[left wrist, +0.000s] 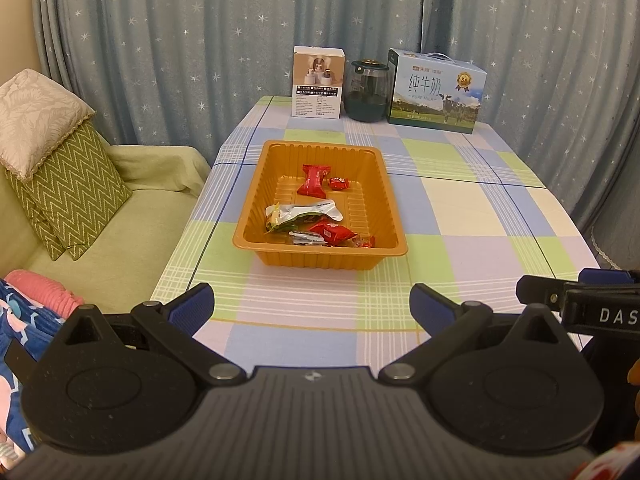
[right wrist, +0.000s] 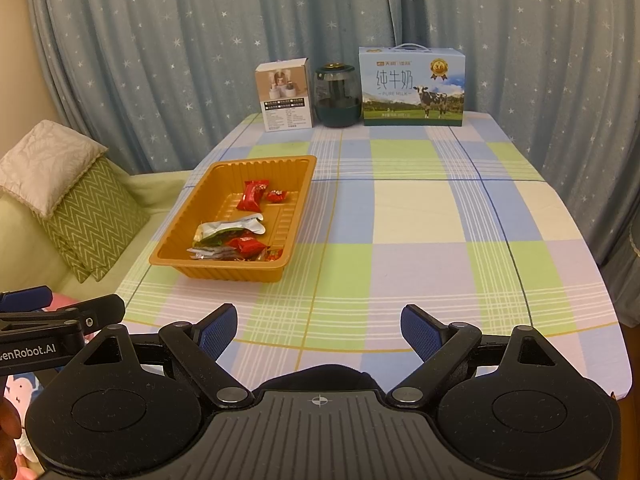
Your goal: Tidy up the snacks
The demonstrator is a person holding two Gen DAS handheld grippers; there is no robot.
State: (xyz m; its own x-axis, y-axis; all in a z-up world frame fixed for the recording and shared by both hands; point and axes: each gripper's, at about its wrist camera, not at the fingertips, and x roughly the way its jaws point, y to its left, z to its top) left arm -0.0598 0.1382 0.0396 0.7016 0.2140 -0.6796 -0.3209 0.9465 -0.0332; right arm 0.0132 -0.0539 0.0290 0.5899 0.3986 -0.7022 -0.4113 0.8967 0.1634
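Observation:
An orange plastic tray (left wrist: 256, 208) (right wrist: 188, 224) sits on the checked tablecloth, left of centre. It holds several snacks: a red packet (left wrist: 314, 179) (right wrist: 251, 195), a small red candy (left wrist: 339, 183) (right wrist: 277, 195), a white and green packet (left wrist: 302, 214) (right wrist: 228, 229) and red wrapped pieces at the near end (left wrist: 332, 233) (right wrist: 244, 246). My left gripper (left wrist: 312, 306) is open and empty above the table's near edge, short of the tray. My right gripper (right wrist: 319, 328) is open and empty, to the right of the tray and nearer to me.
At the table's far edge stand a white product box (left wrist: 318, 82) (right wrist: 286, 96), a dark green jar (left wrist: 367, 90) (right wrist: 337, 96) and a milk carton box (left wrist: 436, 92) (right wrist: 412, 86). A green sofa with cushions (left wrist: 60, 184) (right wrist: 80, 208) is left. Curtains hang behind.

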